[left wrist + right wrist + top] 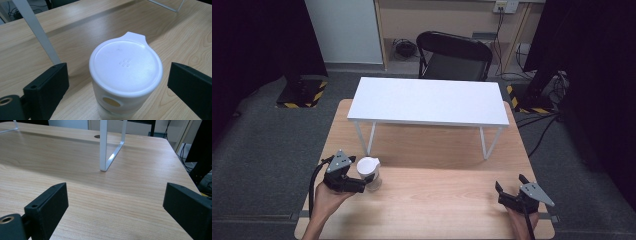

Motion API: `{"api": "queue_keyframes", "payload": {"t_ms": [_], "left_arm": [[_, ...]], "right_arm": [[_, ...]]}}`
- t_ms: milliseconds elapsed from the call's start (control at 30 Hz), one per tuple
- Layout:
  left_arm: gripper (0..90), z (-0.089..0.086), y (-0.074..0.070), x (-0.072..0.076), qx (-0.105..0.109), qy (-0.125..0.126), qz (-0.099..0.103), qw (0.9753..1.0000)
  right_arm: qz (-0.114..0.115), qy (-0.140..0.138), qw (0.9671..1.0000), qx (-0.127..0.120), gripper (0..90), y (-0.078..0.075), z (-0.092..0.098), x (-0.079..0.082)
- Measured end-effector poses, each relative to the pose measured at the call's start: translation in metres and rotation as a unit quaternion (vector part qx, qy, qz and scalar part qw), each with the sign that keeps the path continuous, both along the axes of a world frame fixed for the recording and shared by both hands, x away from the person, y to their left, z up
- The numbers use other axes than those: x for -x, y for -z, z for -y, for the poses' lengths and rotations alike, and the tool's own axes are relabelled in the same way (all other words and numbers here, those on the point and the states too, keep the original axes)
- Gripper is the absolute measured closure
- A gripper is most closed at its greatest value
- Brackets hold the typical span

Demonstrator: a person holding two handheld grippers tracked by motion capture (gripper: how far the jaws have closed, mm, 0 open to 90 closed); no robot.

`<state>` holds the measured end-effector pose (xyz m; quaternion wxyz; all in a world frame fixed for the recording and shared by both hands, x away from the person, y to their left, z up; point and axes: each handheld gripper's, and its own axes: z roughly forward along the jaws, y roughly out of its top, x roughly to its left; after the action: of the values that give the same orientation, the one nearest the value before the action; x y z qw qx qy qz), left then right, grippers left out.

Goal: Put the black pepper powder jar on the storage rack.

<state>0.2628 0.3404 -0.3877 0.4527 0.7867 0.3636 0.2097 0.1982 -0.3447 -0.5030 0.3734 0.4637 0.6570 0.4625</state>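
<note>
I am straddling the white lidded cup (pixel 125 72) with my left gripper (pixel 120 85), jaws spread wide, apparently not touching it. It is standing upright on the wooden table (pixel 437 200), ungrasped. My right gripper (pixel 115 202) is hovering, jaws apart, holding nothing.

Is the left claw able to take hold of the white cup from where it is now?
Probably yes. The left claw is open, and the white cup stands upright on the wooden table between its jaws, with a gap on each side. Nothing lies between them, so closing should grip it.
</note>
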Motion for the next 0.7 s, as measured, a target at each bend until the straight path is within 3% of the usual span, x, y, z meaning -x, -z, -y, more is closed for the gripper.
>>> {"api": "queue_keyframes", "payload": {"t_ms": [233,700], "left_arm": [[3.1,0.001,0.002,-0.007,0.004,0.004,-0.003,1.0000],[4.6,0.008,0.007,-0.019,-0.008,0.014,-0.009,0.9998]], "right_arm": [[0.001,0.003,1.0000,-0.001,6.2,0.000,-0.001,0.001],[0.000,0.006,1.0000,0.003,6.2,0.000,-0.003,0.001]]}}
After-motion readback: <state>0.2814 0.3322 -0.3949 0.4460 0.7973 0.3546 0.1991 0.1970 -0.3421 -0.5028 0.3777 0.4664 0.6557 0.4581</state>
